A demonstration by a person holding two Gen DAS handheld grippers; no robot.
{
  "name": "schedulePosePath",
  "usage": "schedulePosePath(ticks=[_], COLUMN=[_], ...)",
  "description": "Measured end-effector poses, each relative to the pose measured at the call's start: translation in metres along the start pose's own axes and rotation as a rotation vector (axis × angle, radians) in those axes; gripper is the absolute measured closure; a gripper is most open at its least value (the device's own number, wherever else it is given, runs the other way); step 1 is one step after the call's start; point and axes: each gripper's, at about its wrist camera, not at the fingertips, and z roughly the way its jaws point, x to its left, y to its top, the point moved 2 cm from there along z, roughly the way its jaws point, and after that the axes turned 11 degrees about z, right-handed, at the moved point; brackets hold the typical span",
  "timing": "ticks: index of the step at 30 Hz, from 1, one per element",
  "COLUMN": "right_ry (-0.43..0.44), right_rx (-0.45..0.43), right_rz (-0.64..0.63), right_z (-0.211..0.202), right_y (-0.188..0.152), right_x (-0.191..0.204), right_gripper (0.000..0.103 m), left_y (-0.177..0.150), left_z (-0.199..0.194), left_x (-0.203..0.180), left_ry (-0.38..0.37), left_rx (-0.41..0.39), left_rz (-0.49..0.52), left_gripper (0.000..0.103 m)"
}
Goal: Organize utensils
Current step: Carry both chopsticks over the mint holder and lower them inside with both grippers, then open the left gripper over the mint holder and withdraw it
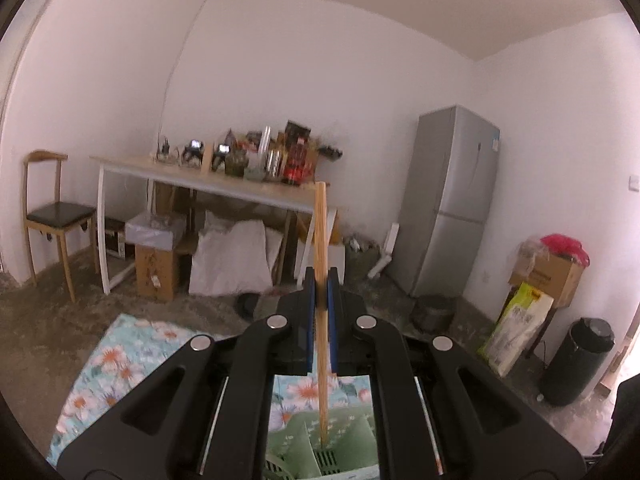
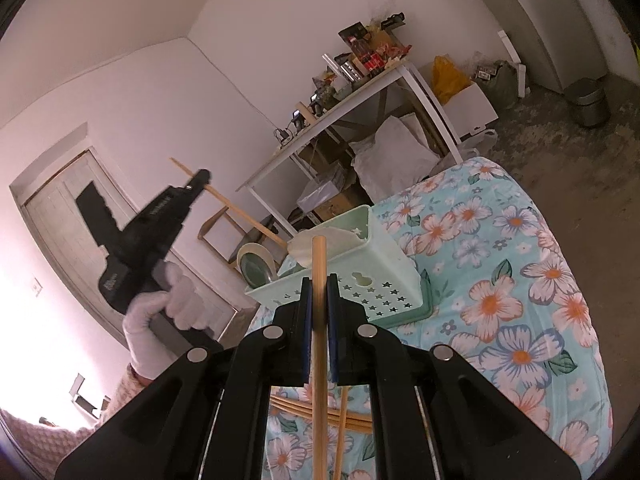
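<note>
My left gripper (image 1: pixel 321 280) is shut on a wooden chopstick (image 1: pixel 321 232) that stands nearly upright, its lower end over a slotted compartment of the pale green utensil basket (image 1: pixel 352 432). The right wrist view shows that left gripper (image 2: pixel 202 178) raised at the left in a white-gloved hand (image 2: pixel 160 320), its chopstick (image 2: pixel 240 212) slanting down toward the basket (image 2: pixel 384 264). My right gripper (image 2: pixel 319 284) is shut on a second chopstick (image 2: pixel 319 256), just in front of the basket. Several loose chopsticks (image 2: pixel 352 420) lie on the cloth under it.
The basket stands on a table with a blue floral cloth (image 2: pixel 500 280) and holds a green dish (image 2: pixel 256 266) and a white spoon-like piece (image 2: pixel 306 250). Beyond are a cluttered white table (image 1: pixel 208 176), a wooden chair (image 1: pixel 52 208), a grey fridge (image 1: pixel 452 200) and a black bin (image 1: pixel 580 356).
</note>
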Motion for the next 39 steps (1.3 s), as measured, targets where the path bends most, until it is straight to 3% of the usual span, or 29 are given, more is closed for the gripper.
schedulePosePath(ticks=[3,7,12,15,19,28,32,39], right_ry=[-0.006,-0.005,0.0,0.004,0.01,0.017,0.024,0.055], right_rx=[0.01,0.011,0.009,0.007,0.004,-0.002,-0.006,-0.02], right_rz=[0.007,0.01,0.011,0.006,-0.003,-0.029,-0.049,-0.12], right_z=[0.003,0.003,0.001,-0.001,-0.003,-0.003,0.0,0.007], right_y=[0.0,-0.001,-0.002,-0.004,-0.007,-0.009,-0.01,-0.009], right_x=[-0.003,-0.004,-0.003,0.001,0.008,0.029,0.04,0.072], right_gripper=[0.096,0.096,0.096,0.096,0.096,0.096,0.096,0.096], left_y=[-0.01,-0.017,-0.015,-0.016,-0.023,-0.042,-0.065,-0.113], left_z=[0.008,0.005,-0.011,-0.026,-0.046,-0.101,-0.121,-0.14], left_x=[0.003,0.003,0.004,0.006,0.009,0.029,0.037,0.056], left_ry=[-0.015,-0.019,-0.005,0.021,0.043,0.085,0.097,0.11], left_rx=[0.04,0.059,0.06,0.059,0.07,0.083,0.125,0.225], left_rz=[-0.018,-0.015,-0.008,-0.003,0.024,0.029,0.042,-0.02], left_gripper=[0.097,0.077,0.06,0.039,0.028,0.019,0.016,0.015])
